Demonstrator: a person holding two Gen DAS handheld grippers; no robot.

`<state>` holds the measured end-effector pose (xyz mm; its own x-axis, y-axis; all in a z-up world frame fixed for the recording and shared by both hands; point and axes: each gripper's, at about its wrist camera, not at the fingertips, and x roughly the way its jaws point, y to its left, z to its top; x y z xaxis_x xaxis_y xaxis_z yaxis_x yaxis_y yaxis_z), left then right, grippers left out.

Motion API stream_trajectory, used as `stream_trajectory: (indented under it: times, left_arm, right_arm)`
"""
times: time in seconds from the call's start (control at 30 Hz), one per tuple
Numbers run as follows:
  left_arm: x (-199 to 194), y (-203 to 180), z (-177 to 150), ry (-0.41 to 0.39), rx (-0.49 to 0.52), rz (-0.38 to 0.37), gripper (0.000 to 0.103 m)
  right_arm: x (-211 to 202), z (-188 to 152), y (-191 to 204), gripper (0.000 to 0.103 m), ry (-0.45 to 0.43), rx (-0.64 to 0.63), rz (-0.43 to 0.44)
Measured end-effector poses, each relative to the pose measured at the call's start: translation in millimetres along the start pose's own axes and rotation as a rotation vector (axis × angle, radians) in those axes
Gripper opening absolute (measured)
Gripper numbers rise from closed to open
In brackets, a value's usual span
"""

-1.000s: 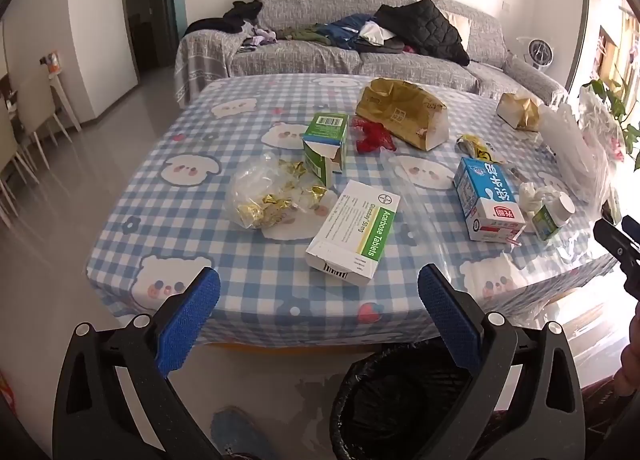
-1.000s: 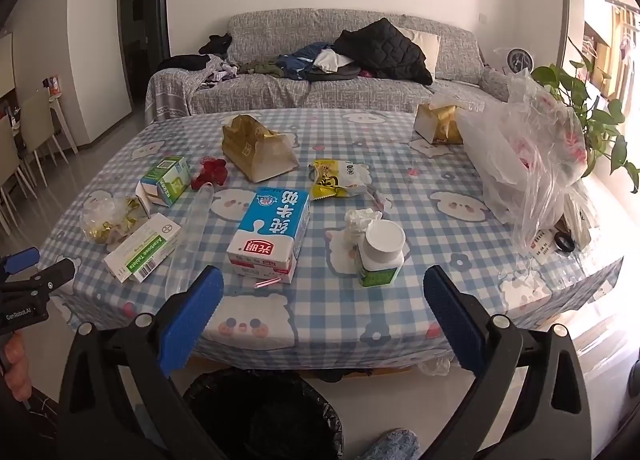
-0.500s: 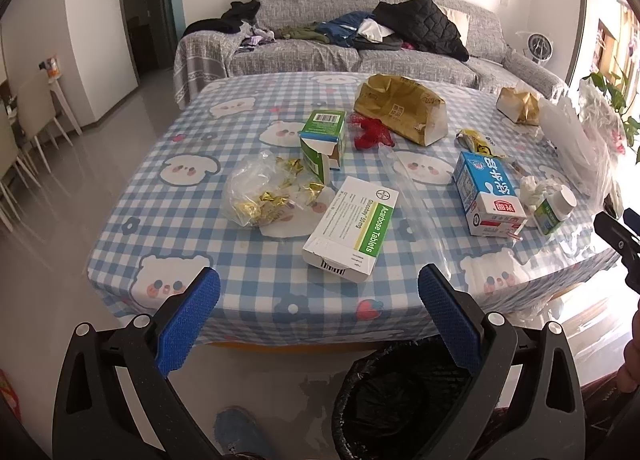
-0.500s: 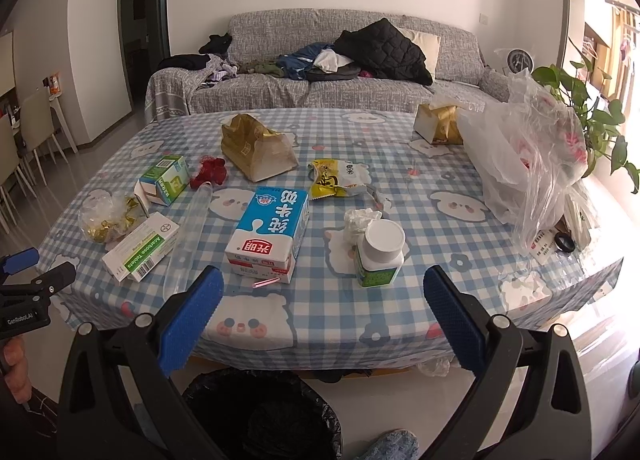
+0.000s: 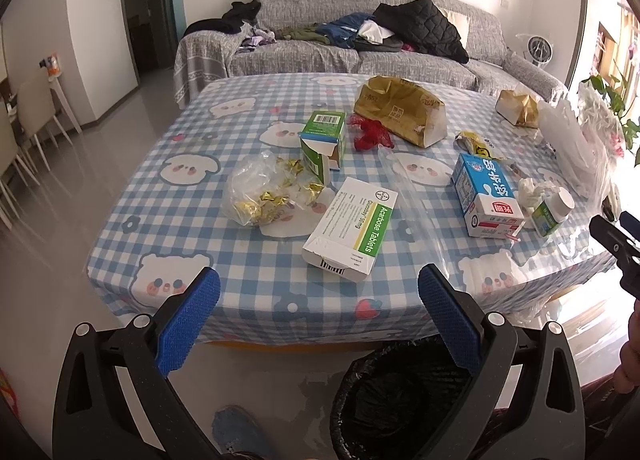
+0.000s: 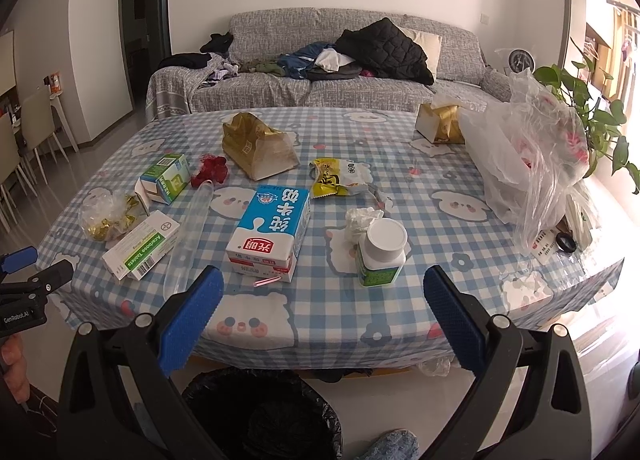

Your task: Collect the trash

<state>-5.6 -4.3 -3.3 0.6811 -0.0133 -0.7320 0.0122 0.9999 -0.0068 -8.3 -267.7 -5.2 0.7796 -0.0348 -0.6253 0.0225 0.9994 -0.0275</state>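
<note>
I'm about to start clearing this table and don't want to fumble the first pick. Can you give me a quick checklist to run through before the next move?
1. Left tool open and holding nothing: ok.
2. Right tool open and holding nothing: ok.
3. Bin with black liner on the floor below the near table edge, mouth open: ok.
4. Acarbose box lies flat ahead of the left tool, nothing on top: ok.
5. Milk carton and white-capped bottle ahead of the right tool, apart from each other: ok.
6. Whether carton and bottle are empty: cannot tell.
</note>
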Motion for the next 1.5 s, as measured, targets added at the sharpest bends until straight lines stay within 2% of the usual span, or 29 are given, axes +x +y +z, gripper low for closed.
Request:
stream_trajectory:
  times: [1.5]
  left_arm:
    - [-5.8, 1.0, 2.5, 0.006, 0.004, 0.000, 0.097]
  right_arm:
    - [2.7, -1.2, -2.0, 0.096, 0.011, 0.005, -0.005]
